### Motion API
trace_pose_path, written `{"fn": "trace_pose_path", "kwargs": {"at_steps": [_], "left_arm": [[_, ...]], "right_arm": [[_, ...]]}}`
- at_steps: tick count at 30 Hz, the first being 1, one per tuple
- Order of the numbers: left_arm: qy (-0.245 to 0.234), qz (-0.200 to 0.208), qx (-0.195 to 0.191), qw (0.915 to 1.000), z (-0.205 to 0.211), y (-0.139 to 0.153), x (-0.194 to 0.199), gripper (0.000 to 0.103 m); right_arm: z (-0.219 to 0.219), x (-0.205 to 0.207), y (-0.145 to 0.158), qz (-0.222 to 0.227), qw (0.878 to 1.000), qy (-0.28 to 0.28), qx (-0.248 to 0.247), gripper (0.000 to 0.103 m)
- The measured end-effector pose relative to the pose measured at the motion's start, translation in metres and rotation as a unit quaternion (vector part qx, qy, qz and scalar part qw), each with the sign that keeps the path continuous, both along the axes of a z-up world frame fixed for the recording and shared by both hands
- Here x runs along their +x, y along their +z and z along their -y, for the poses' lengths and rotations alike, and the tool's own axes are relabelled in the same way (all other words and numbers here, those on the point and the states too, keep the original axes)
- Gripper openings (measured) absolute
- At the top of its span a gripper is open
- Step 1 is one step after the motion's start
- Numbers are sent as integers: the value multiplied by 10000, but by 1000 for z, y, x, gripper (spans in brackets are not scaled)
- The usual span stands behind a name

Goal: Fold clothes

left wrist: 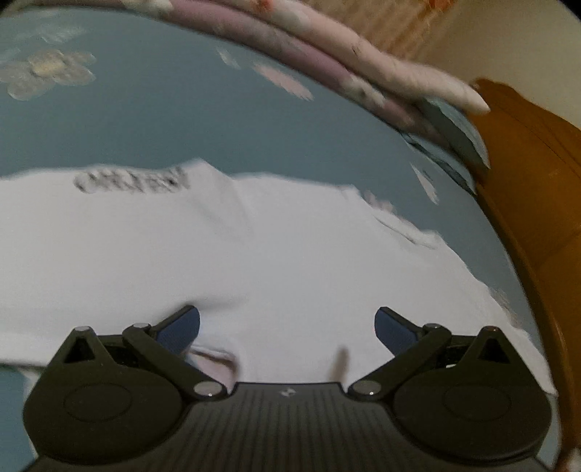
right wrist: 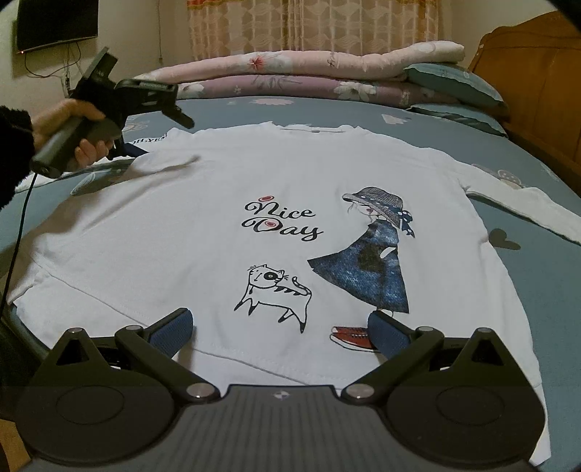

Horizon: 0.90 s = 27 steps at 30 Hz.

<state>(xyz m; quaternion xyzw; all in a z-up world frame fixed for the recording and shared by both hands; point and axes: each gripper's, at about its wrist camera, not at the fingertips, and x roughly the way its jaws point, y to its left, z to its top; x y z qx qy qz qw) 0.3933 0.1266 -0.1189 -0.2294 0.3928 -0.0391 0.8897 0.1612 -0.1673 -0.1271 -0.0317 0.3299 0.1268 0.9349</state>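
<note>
A white long-sleeved shirt (right wrist: 203, 203) lies flat and face up on the blue bed sheet (right wrist: 544, 290), printed with "Nice Day", a cat and a girl in a blue dress. Its right sleeve (right wrist: 523, 207) stretches out to the right. My right gripper (right wrist: 279, 332) hovers open over the hem with nothing between its fingers. The left gripper (right wrist: 181, 116), held in a person's hand (right wrist: 78, 112), hangs above the shirt's left shoulder. In the blurred left wrist view the left gripper (left wrist: 287, 328) is open over the white shirt (left wrist: 254, 254).
Folded floral quilts (right wrist: 290, 69) and blue pillows (right wrist: 454, 83) line the far side of the bed. A wooden headboard (right wrist: 537, 72) rises at the right. A wall television (right wrist: 54, 21) and curtains (right wrist: 308, 25) stand behind. A cable (right wrist: 18, 232) hangs at the left.
</note>
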Motion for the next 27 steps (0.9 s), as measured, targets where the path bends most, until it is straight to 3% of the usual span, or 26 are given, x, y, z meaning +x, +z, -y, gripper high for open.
{"fn": "trace_pose_path", "kwargs": {"at_steps": [1, 5, 11, 14, 16, 17, 19, 22, 27], "left_arm": [[179, -56, 198, 9996, -5, -1, 1, 102], [258, -35, 190, 9995, -6, 9, -6, 102], [-907, 220, -489, 9944, 34, 27, -21, 102], [-1077, -112, -255, 9938, 47, 16, -19, 102], [-793, -397, 153, 9959, 44, 6, -18, 102], [-760, -339, 285, 9961, 40, 6, -20, 101], [-638, -375, 236, 9970, 36, 12, -27, 101], [-532, -543, 690, 9947, 36, 29, -45, 101], [-785, -329, 233, 9961, 34, 54, -101, 101]], "right_arm": [[0, 0, 0, 4, 10000, 0, -5, 103], [0, 0, 0, 12, 10000, -8, -11, 103], [-1, 0, 0, 22, 10000, -17, -34, 103], [-1, 0, 0, 18, 10000, -11, -37, 103], [-1, 0, 1, 4, 10000, -6, -35, 103], [0, 0, 1, -7, 10000, -4, -28, 103], [0, 0, 1, -19, 10000, 1, -14, 103], [0, 0, 1, -23, 10000, 2, -6, 103], [0, -1, 1, -5, 10000, 5, 10, 103]]}}
